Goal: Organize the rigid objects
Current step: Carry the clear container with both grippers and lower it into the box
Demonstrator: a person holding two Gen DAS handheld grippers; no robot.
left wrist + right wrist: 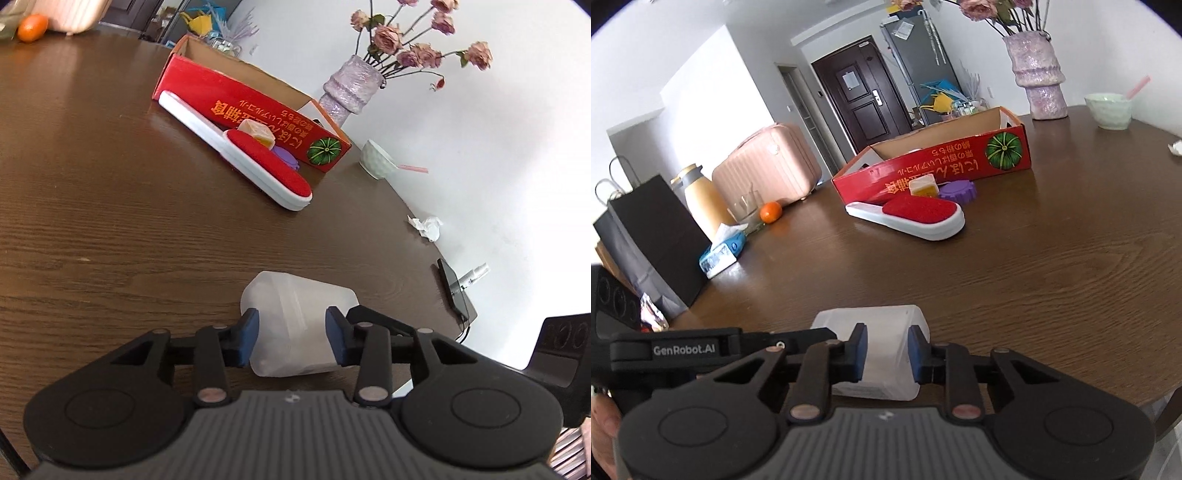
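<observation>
Frosted translucent plastic container, rounded and smooth, lying on its side at the near edge of the dark wood-grain surface, long axis running left to right in the left wrist view. Flanked by both claws: left claw and right claw each spread, blue pads beside its walls, contact impossible to tell. Farther off, a white lint brush with red felt pad, angled, just before the long red cardboard box. Bare wood between.
</observation>
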